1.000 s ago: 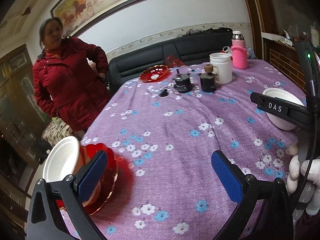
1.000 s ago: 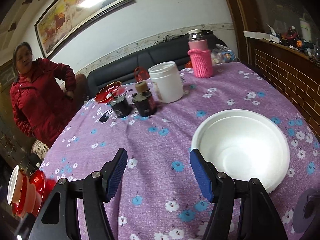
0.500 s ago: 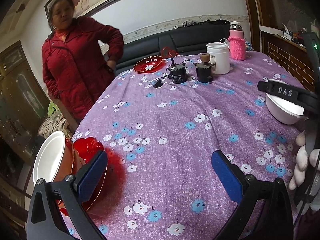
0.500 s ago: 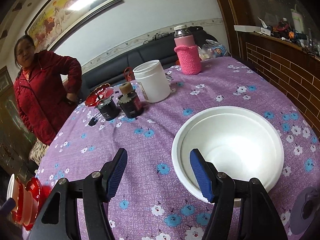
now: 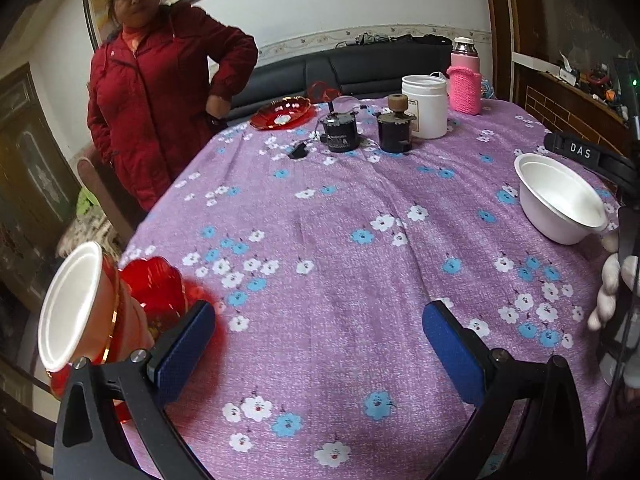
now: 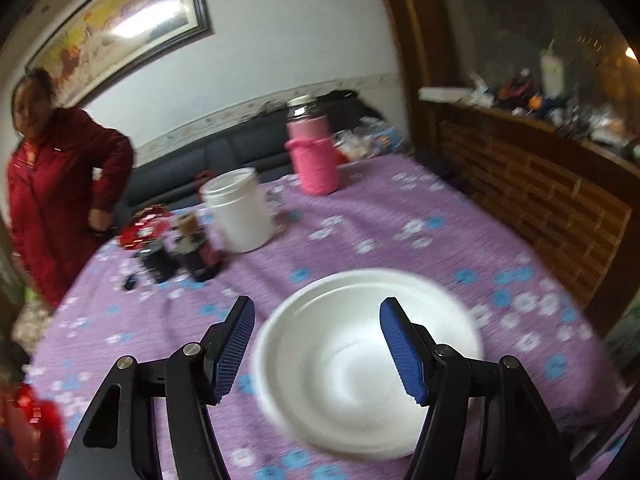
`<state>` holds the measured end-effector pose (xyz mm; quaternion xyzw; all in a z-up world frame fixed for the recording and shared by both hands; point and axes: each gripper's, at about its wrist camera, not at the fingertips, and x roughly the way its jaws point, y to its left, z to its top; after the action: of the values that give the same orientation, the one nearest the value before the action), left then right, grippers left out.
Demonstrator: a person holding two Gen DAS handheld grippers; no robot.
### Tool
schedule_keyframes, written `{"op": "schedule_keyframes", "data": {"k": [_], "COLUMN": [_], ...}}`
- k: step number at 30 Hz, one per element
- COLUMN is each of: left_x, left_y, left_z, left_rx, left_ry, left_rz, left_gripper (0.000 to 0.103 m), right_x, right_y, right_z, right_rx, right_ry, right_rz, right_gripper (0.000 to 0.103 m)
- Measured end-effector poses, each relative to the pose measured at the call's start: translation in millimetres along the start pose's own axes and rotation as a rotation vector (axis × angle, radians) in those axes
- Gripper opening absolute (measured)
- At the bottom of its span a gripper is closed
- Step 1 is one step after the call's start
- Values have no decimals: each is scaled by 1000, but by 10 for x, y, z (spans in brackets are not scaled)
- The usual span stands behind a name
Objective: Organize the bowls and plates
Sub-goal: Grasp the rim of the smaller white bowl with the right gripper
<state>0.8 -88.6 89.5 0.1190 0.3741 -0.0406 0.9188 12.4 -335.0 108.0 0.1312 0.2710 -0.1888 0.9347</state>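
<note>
A white foam bowl (image 6: 368, 364) sits upright on the purple flowered cloth, blurred by motion. My right gripper (image 6: 320, 354) hovers open over it: the bowl's left rim lies between the fingers and the right pad (image 6: 404, 356) is above its hollow, not pressing. The left wrist view shows the same bowl (image 5: 560, 196) at the right, with the right gripper's black body (image 5: 588, 156) behind it. My left gripper (image 5: 320, 344) is open with nothing between its pads. A stack of red plates (image 5: 156, 288) topped by a white bowl (image 5: 72, 304) stands outside its left finger at the table's edge.
At the far side are a red plate (image 5: 282, 112), two dark small devices (image 5: 340, 132), a white jar (image 5: 425, 106) and a pink-sleeved flask (image 5: 464, 80). A person in a red coat (image 5: 156, 96) stands at the far left corner. A brick-faced counter (image 6: 540, 200) runs along the right.
My right gripper has swung right, so the white bowl, formerly right of its right finger, now lies under both fingers. The left wrist view has turned, bringing the person closer to centre.
</note>
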Motion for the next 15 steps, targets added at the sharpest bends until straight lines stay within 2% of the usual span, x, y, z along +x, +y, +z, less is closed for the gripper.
{"op": "schedule_keyframes", "data": {"k": [4,11,12,15], "left_x": [-47,-65,-52,26], "left_y": [-23,-63,-89,-200], "left_z": [-12,8,45,299], "left_rx": [-9,-17,-11,-11], "left_ry": [-9,1,10,55], "left_rz": [-11,-66,-86,-209], "left_gripper": [103,103,103,103], "right_x": [171,429,476,597], "right_y": [-186,-487,-528,-660], "right_z": [55,19,-2,-67], "right_rx": [38,126,147,225], "right_ry": [37,137,157,223], "right_rz": [-81,-123,-113,-49], "right_gripper": [69,69,69,69]}}
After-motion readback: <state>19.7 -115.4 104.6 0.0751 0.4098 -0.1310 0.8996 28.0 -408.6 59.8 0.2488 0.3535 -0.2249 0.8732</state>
